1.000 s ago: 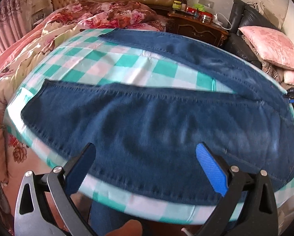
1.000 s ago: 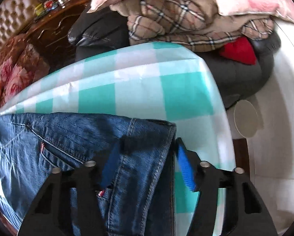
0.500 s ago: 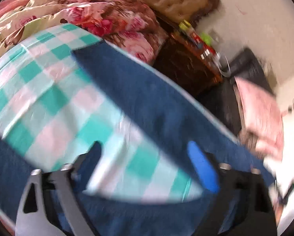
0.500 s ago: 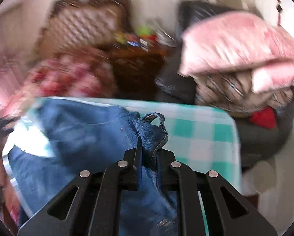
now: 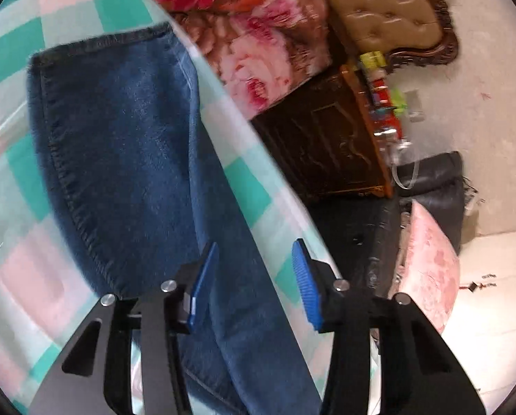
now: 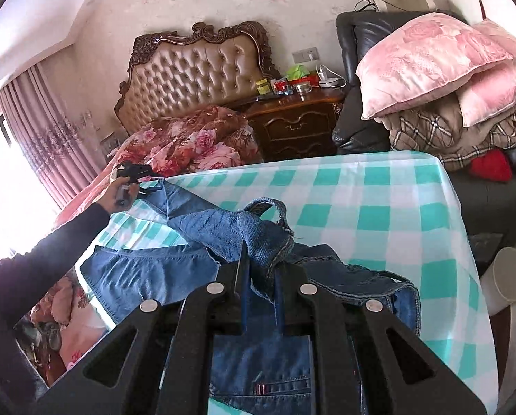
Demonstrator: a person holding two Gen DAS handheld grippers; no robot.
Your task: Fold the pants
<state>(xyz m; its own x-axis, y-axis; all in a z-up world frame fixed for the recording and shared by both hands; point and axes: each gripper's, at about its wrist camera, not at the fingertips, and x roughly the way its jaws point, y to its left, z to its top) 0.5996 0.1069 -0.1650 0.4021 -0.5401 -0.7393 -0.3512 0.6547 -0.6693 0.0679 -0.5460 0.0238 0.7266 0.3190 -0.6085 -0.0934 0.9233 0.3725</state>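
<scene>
The right gripper [image 6: 262, 269], a second ago open over the waistband, now pinches it and lifts it, while the left gripper [image 5: 254, 276] has moved to the far leg and its jaws are closing around the edge of the jeans [image 5: 119, 145]. The fold is starting on the checked tablecloth [image 6: 378, 207], with the bed [image 6: 195, 145] and nightstand [image 6: 296, 128] behind.

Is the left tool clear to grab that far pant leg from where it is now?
Probably yes: the left tool, jaws closing, already straddles the leg's edge on the checked tablecloth; nothing lies on it.
</scene>
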